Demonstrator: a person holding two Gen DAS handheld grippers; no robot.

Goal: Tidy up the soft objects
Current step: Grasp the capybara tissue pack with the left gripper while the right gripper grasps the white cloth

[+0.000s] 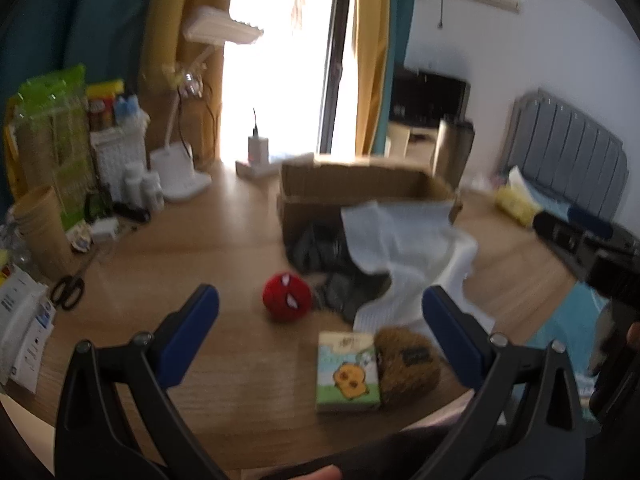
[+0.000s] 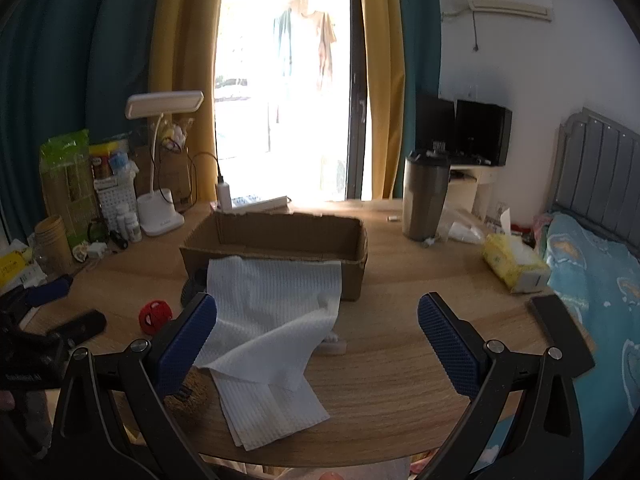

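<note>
A white cloth lies on the wooden table in front of an open cardboard box, its far edge against the box wall. A red spider-face plush ball sits left of it, beside a dark grey cloth. A brown fuzzy plush and a small cartoon box lie near the front edge. My left gripper is open and empty above the ball and plush. My right gripper is open and empty over the white cloth.
A desk lamp, bottles, a basket and paper cups crowd the table's left side. A grey tumbler and a yellow tissue pack stand at the right. A bed lies beyond the table's right edge.
</note>
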